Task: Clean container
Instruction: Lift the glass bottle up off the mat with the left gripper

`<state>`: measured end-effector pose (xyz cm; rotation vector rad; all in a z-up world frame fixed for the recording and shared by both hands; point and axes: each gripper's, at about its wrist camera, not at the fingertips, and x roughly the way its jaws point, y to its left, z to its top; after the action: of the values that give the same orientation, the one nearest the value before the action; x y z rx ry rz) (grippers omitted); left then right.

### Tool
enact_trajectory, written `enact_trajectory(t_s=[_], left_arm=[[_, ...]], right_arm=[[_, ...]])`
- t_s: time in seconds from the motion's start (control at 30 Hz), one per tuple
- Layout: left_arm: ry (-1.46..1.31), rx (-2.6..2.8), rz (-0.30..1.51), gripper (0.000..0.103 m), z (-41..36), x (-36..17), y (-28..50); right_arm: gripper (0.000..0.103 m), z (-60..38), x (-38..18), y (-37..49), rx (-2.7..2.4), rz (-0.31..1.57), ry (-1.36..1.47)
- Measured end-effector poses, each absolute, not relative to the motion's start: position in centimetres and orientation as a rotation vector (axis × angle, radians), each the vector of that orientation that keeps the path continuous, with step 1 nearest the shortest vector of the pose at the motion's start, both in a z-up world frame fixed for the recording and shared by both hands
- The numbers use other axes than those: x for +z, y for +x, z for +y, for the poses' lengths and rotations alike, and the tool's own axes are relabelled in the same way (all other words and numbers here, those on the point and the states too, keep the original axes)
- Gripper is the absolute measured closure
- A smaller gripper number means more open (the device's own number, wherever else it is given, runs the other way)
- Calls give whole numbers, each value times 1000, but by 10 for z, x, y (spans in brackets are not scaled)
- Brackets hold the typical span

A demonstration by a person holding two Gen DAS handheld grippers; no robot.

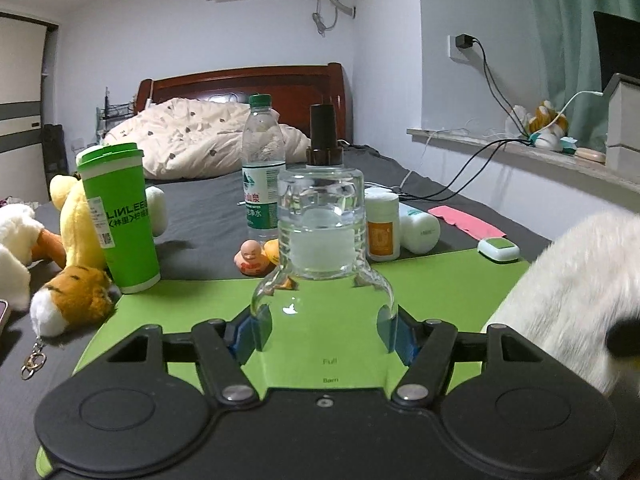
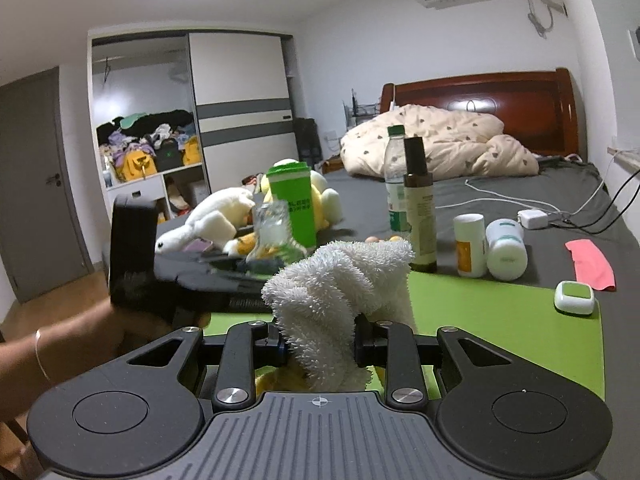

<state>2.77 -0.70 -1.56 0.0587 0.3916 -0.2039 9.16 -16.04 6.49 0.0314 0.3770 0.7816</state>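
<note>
My left gripper (image 1: 324, 334) is shut on a clear glass container (image 1: 322, 236), held upside down by its wide rim above the green mat (image 1: 440, 292). The container also shows in the right wrist view (image 2: 274, 236), blurred, with the left gripper (image 2: 224, 268) under it. My right gripper (image 2: 320, 346) is shut on a white fluffy cloth (image 2: 340, 284), which bunches up above the fingers. The cloth shows at the right edge of the left wrist view (image 1: 560, 280), to the right of the container and apart from it.
On the grey bed beyond the mat stand a green cup (image 1: 120, 216), a water bottle (image 1: 262, 168), a dark brown bottle (image 2: 418, 204), two white jars (image 2: 490, 246) and small rubber ducks (image 1: 252, 258). Plush toys (image 1: 72, 240) lie left; a small green-white box (image 2: 574, 296) sits right.
</note>
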Motion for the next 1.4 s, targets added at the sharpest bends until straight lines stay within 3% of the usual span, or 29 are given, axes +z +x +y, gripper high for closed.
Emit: enact_trajectory(t_s=[0.63, 1.4], left_arm=[[-2, -530, 284, 39, 6, 123, -16], [-36, -705, 321, 39, -17, 126, -19]], right_arm=[[75, -114, 53, 63, 863, 184, -99], [75, -95, 64, 55, 898, 101, -148]])
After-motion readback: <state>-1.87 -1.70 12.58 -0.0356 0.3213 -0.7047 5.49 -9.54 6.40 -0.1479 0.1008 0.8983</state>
